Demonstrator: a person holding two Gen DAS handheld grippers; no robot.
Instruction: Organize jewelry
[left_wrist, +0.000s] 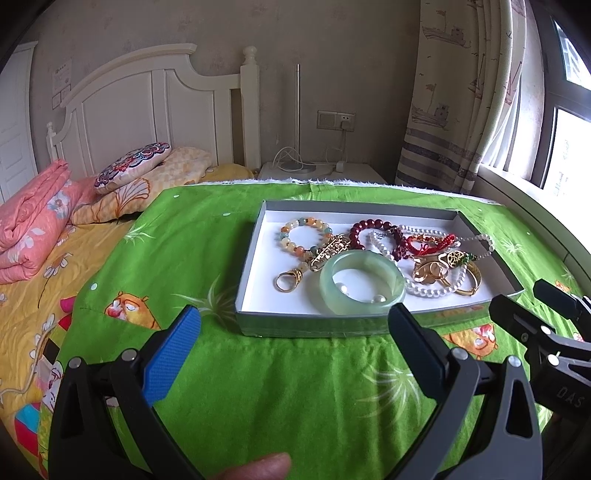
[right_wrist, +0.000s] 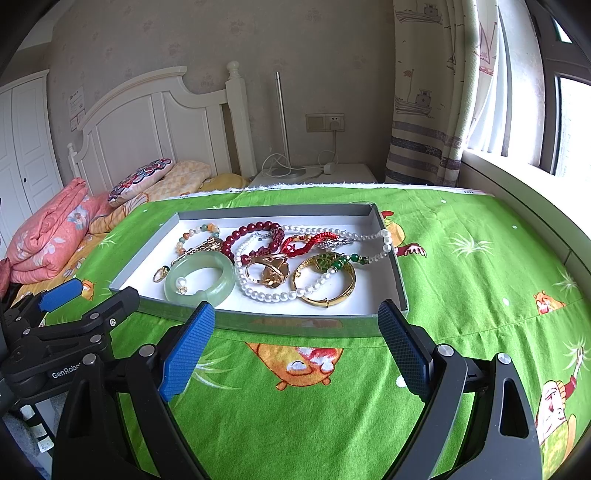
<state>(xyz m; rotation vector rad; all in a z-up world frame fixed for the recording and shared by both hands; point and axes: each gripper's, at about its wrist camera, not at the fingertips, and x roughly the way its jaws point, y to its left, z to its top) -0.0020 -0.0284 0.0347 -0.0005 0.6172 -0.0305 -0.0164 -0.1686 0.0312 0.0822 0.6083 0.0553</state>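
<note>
A shallow grey box (left_wrist: 255, 251) (right_wrist: 400, 284) with a white floor lies on a green cartoon cloth. In it lie a pale green jade bangle (left_wrist: 362, 282) (right_wrist: 199, 277), a dark red bead bracelet (left_wrist: 373, 225) (right_wrist: 255, 229), a pastel bead bracelet (left_wrist: 306, 225), a white pearl necklace (right_wrist: 273, 295), a gold bangle (right_wrist: 325, 288), a gold ring (left_wrist: 288, 280) and a red cord piece (right_wrist: 306, 242). My left gripper (left_wrist: 295, 317) is open and empty just before the box's near edge. My right gripper (right_wrist: 295, 314) is open and empty at the box's near edge.
The green cloth (right_wrist: 461, 288) covers a bed. Folded pink bedding (left_wrist: 33, 225) and pillows (left_wrist: 136, 166) lie at the left by a white headboard. A nightstand (left_wrist: 317, 171) with cables stands behind. Curtain and window are at the right.
</note>
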